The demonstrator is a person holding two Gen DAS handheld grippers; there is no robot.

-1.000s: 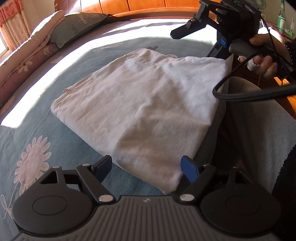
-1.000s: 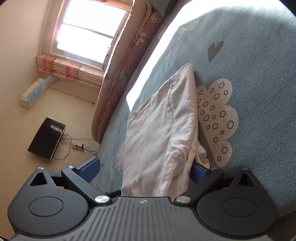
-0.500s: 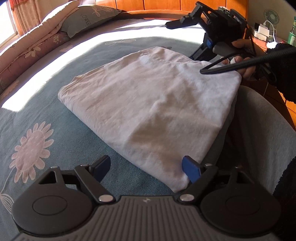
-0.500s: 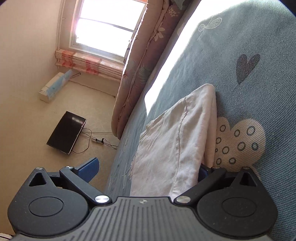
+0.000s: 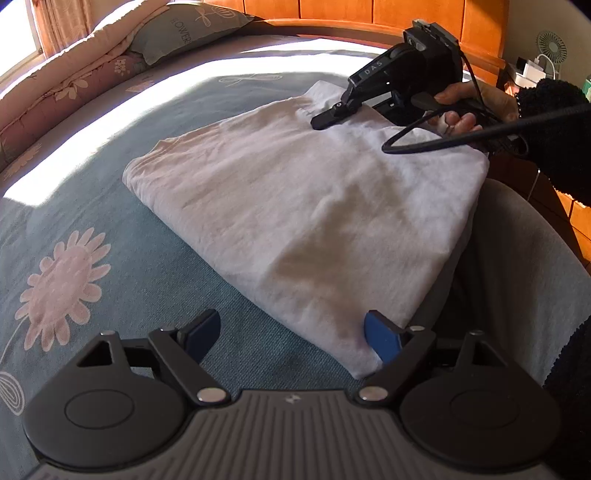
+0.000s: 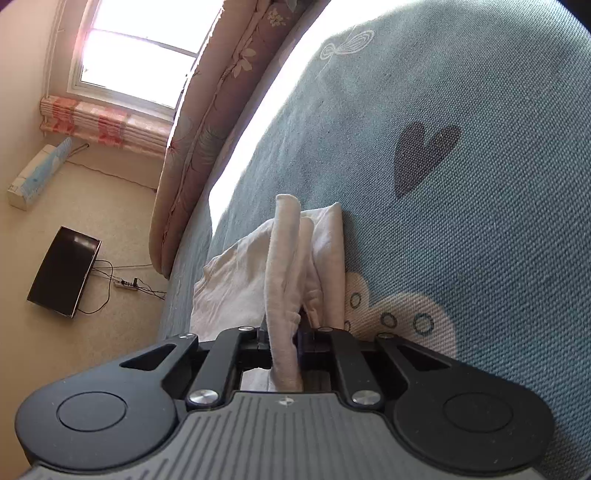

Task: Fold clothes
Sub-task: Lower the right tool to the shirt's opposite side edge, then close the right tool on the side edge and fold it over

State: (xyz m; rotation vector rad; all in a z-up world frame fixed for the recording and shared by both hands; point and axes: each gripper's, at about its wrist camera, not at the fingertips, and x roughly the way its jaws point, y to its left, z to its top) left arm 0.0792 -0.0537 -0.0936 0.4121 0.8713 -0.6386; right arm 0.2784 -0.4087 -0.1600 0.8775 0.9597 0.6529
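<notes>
A white folded garment (image 5: 314,206) lies on the blue flowered bed cover (image 5: 110,192). My left gripper (image 5: 291,332) hovers open at its near corner; the corner lies just inside the right blue pad (image 5: 380,339) and nothing is pinched. In the right wrist view my right gripper (image 6: 282,332) is closing, and its jaws pinch a raised fold of the white garment (image 6: 284,266) at the far edge. A hand (image 5: 461,122) in a dark sleeve holds that gripper at the garment's far right.
A grey-green pillow (image 5: 184,29) and a rolled quilt (image 5: 55,85) lie by the wooden headboard (image 5: 369,14). A grey-trousered leg (image 5: 517,258) is at the bed's right edge. Beyond the bed's far side, a black box (image 6: 62,273) and a power strip (image 6: 125,283) sit on the floor.
The right gripper slid further onto the garment's edge and its jaws went from wide apart to shut on a fold, which now stands up. The left gripper rolled a little and stayed put.
</notes>
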